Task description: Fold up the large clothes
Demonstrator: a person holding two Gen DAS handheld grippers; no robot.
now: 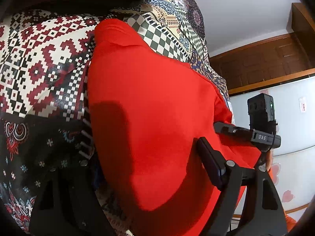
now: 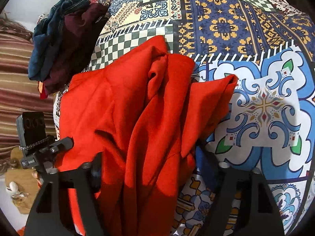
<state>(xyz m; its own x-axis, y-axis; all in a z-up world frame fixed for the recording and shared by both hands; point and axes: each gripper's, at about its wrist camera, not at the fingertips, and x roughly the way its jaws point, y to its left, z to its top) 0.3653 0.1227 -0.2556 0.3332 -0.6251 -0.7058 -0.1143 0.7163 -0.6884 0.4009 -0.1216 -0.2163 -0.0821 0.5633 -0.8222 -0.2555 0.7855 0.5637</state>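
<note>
Left gripper (image 1: 149, 169) jaws wide around red garment (image 1: 149, 98) | right gripper (image 2: 149, 169) jaws likewise, grip unclear

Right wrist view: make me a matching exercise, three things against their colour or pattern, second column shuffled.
Things:
1. Garment between the right gripper fingers
2. Crumpled clothes pile at upper left
3. Bedspread under everything

Colour or pattern:
A. Dark blue and maroon
B. Patchwork of tiles, checks and flowers
C. Plain bright red

The garment lies bunched on the bedspread.

Pairs: 1-C, 2-A, 3-B
</note>
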